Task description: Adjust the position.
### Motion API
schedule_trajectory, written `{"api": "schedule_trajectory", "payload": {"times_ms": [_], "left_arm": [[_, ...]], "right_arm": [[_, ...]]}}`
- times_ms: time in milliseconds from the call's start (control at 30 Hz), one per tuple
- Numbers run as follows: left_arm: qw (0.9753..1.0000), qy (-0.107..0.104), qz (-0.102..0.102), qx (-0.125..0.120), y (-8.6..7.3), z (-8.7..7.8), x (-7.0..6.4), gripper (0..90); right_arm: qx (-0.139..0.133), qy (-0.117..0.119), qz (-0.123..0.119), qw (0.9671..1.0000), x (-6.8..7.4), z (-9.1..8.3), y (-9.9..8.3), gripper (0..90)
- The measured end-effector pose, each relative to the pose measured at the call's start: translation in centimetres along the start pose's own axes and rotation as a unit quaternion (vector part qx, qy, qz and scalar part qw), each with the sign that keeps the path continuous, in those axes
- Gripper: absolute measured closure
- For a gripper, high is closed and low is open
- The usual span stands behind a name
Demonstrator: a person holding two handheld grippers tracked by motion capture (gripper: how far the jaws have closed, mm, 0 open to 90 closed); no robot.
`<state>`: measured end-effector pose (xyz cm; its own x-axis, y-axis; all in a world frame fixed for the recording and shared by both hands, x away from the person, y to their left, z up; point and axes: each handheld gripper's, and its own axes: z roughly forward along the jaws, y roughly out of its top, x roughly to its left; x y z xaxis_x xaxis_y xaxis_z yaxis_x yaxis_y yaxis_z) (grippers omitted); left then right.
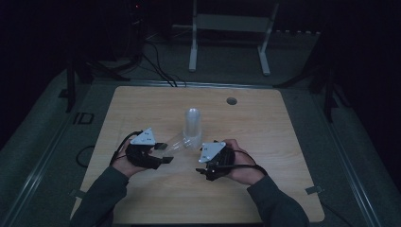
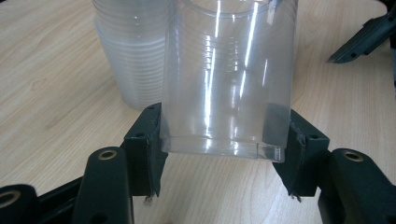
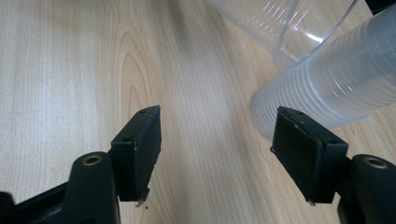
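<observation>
A tall stack of clear plastic cups (image 1: 192,124) stands mouth down at the middle of the wooden table (image 1: 265,142). My left gripper (image 1: 164,152) is shut on a single clear cup (image 1: 176,142), held tilted just left of the stack's foot. In the left gripper view the pads (image 2: 152,140) of my left gripper (image 2: 224,135) press both sides of that cup (image 2: 229,79) near its base, with the stack (image 2: 130,51) behind it. My right gripper (image 1: 201,161) is open just right of the stack. Nothing lies between the fingers of my right gripper (image 3: 217,140); the stack (image 3: 322,88) is beside its right finger.
A round cable hole (image 1: 231,100) sits near the table's far edge. Beyond the table stand a white frame (image 1: 229,28) and dark cables (image 1: 156,61) on the floor. One jaw of the other gripper (image 2: 364,37) shows at the top right of the left gripper view.
</observation>
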<state>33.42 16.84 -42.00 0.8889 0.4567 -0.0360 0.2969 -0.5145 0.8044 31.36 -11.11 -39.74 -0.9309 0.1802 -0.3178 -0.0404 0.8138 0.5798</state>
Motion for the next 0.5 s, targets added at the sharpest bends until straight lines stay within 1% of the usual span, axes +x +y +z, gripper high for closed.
{"api": "schedule_trajectory", "payload": {"times_ms": [200,500], "left_arm": [[0.9998,0.009,-0.008,-0.015,-0.16,-0.05,0.04,41.4],[0.9991,0.014,-0.016,-0.036,-0.28,-0.01,0.10,41.4]], "right_arm": [[-0.001,-0.001,0.001,1.0000,-0.01,0.02,-0.03,32.5],[-0.002,-0.001,0.005,1.0000,0.01,0.15,-0.13,32.5]]}}
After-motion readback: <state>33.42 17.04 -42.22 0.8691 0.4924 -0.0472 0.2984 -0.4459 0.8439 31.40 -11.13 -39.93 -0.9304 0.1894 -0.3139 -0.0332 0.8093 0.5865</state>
